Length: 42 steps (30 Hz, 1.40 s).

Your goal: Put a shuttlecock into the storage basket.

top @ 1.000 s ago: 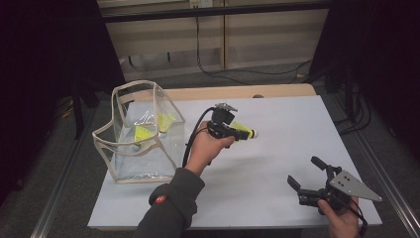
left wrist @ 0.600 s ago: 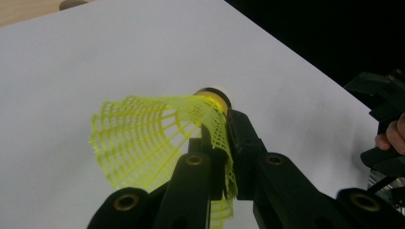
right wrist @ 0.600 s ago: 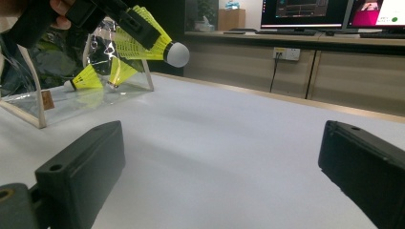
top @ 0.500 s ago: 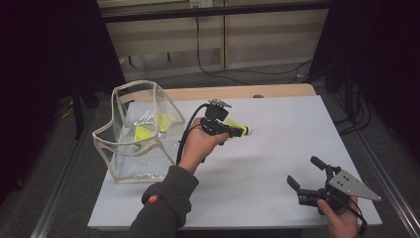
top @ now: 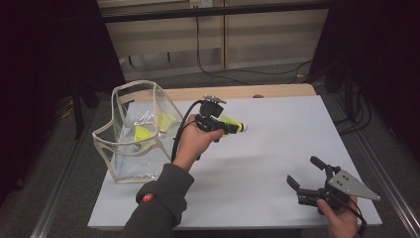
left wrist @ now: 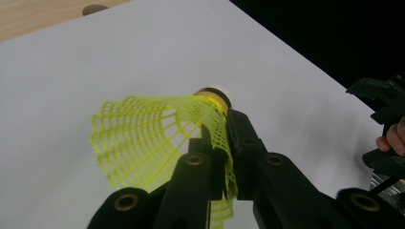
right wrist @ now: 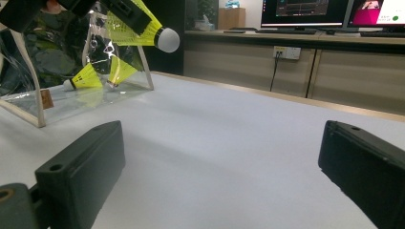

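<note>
A person's left gripper [top: 229,126] is clamped shut on a yellow shuttlecock [left wrist: 157,138], pinching its mesh skirt between the black jaws, with the white cork tip pointing right over the white table [top: 277,144]. Compared with a second ago, this hand has lifted a little and drifted left, toward the clear plastic bag [top: 136,134] standing open at the table's left side — a sign, most likely, that the shuttlecock is being carried over to be dropped in. Two more yellow shuttlecocks [right wrist: 102,74] already lie inside the bag. The right gripper [top: 307,181] has not moved; it rests low at the near right corner, held in the person's right hand, its jaws wide apart with nothing between them. No brand or label can be read on the bag or shuttlecocks — monitors on the far counter [right wrist: 305,10] show writing too small to make out.
</note>
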Each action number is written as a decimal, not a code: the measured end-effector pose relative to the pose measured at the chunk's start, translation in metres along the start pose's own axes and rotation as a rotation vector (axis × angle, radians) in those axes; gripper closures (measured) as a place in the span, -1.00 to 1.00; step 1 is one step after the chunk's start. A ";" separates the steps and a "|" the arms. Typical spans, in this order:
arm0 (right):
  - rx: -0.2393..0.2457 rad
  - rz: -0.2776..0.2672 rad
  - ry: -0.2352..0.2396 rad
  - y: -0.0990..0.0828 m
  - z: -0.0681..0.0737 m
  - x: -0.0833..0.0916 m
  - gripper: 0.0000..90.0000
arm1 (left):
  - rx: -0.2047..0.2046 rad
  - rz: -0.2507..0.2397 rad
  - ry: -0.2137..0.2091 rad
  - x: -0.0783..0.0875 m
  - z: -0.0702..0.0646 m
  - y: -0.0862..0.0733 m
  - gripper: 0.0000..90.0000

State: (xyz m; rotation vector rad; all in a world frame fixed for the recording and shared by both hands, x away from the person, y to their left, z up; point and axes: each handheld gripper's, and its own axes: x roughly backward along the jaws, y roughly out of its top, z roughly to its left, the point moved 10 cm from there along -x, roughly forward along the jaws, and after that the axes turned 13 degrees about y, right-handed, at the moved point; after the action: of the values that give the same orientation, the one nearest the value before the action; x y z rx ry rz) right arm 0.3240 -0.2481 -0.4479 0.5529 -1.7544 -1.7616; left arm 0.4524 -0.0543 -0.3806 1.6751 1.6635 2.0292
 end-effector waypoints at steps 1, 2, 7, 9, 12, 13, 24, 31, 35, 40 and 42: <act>0.000 0.002 0.000 0.000 0.000 0.000 -0.96 | 0.006 -0.002 0.002 0.001 0.000 0.001 0.93; 0.000 0.002 0.000 0.000 0.000 0.000 -0.96 | 0.003 0.003 0.003 0.002 0.001 0.001 0.93; -0.001 0.001 -0.001 0.000 0.000 0.000 -0.96 | -0.002 0.006 0.011 0.008 0.004 0.003 0.93; -0.001 0.002 0.000 0.000 0.000 0.000 -0.96 | 0.002 0.010 0.010 0.010 0.004 0.004 0.93; 0.000 0.001 0.002 0.000 0.001 -0.001 -0.96 | 0.006 0.003 0.010 0.014 0.005 0.007 0.93; 0.001 0.001 0.000 0.000 0.001 -0.001 -0.96 | -0.001 0.003 0.010 0.015 0.006 0.007 0.93; -0.001 -0.001 0.000 0.000 0.000 0.000 -0.96 | -0.003 0.008 0.024 0.027 0.012 0.011 0.93; 0.002 0.001 0.001 0.000 0.001 0.000 -0.96 | -0.003 0.007 0.027 0.033 0.014 0.012 0.93; 0.002 0.003 0.000 0.000 0.001 0.000 -0.96 | 0.001 0.004 0.033 0.036 0.015 0.014 0.93; 0.001 0.003 0.002 0.000 0.001 0.000 -0.96 | -0.008 0.007 0.038 0.040 0.017 0.014 0.93; 0.000 0.002 0.002 0.000 0.001 -0.001 -0.96 | 0.002 0.005 0.038 0.041 0.017 0.015 0.93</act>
State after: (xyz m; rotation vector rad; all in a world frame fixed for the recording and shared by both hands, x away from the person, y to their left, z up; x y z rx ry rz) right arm 0.3235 -0.2466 -0.4474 0.5531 -1.7530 -1.7587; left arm 0.4560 -0.0250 -0.3447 1.6528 1.6746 2.0759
